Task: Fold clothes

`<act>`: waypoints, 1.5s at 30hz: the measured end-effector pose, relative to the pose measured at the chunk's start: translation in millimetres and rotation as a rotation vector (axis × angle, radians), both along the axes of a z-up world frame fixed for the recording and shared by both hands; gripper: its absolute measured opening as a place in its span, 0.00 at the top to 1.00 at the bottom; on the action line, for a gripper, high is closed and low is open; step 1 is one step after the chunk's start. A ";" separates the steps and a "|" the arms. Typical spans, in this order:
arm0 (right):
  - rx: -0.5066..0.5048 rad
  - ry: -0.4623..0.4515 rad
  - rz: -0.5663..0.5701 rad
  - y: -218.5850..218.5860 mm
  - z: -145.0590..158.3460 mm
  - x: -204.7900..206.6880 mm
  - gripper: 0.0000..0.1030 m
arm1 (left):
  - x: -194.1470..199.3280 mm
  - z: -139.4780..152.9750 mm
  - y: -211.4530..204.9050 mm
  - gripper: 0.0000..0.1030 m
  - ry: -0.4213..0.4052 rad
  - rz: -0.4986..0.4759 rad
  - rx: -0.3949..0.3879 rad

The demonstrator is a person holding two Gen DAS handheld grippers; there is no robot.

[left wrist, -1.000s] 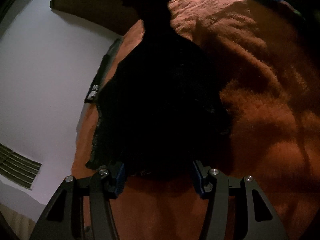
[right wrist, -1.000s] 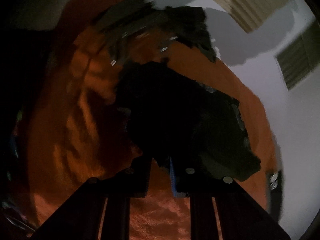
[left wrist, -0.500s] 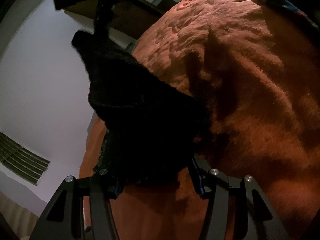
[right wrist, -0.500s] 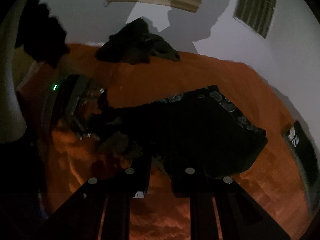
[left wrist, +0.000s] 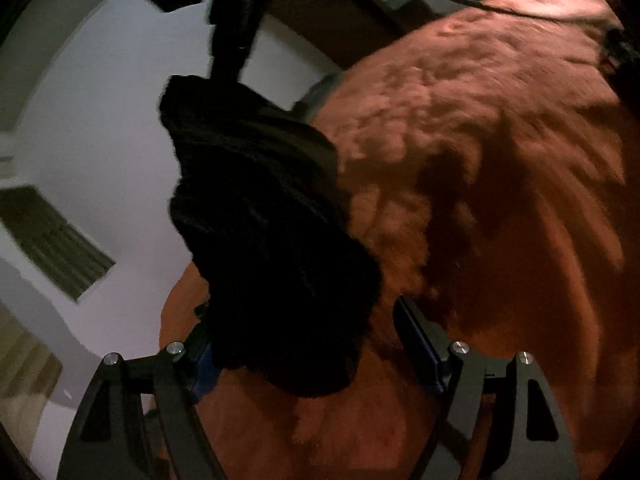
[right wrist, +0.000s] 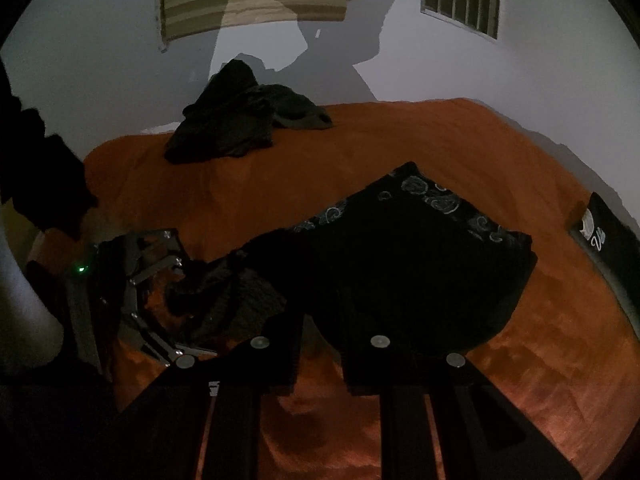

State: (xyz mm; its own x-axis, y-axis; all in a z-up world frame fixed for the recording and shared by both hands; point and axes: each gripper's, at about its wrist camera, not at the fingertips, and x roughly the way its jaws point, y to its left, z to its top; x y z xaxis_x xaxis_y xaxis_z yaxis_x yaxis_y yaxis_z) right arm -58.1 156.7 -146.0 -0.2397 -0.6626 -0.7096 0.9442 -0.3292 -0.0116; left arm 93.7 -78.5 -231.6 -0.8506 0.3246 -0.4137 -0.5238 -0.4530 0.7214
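Black garment (right wrist: 400, 272) (lifted) | right claw (right wrist: 320, 364) pinching it | left claw (left wrist: 304, 356) spread

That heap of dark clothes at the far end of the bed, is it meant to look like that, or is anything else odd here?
The dark heap lies crumpled and unfolded on the orange blanket, against the wall. Nearer, the black patterned garment is bunched and hangs between the grippers, not flat. Nothing looks spilled or damaged.
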 end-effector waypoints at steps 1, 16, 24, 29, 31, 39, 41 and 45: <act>0.000 -0.001 -0.003 0.0 0.0 -0.3 0.85 | -0.4 3.5 0.0 0.24 -0.012 -0.003 0.017; 0.208 -0.005 0.285 62.4 -35.8 83.9 0.86 | 41.1 84.3 -30.5 0.84 -0.443 -0.252 -0.004; 0.164 -0.338 0.300 68.6 -12.3 35.2 0.87 | 28.9 146.0 -34.5 0.84 -0.824 -0.390 0.148; 0.025 -0.462 0.140 58.1 13.1 -53.6 0.87 | -86.8 156.5 -44.8 0.82 -0.862 -0.070 0.386; -0.026 -0.511 0.068 51.5 19.1 -92.9 0.87 | -130.5 151.1 -43.7 0.81 -0.888 0.041 0.414; -0.078 -0.744 -0.415 18.7 -64.4 -250.6 0.84 | -318.4 69.6 -82.4 0.70 -1.180 0.585 0.767; -0.042 -0.805 -0.560 25.6 -90.5 -268.7 0.60 | -331.7 48.6 -101.6 0.70 -1.208 0.713 0.817; -0.255 -0.778 -0.687 78.0 -72.7 -265.2 0.55 | -311.9 52.0 -144.9 0.70 -1.145 0.764 1.008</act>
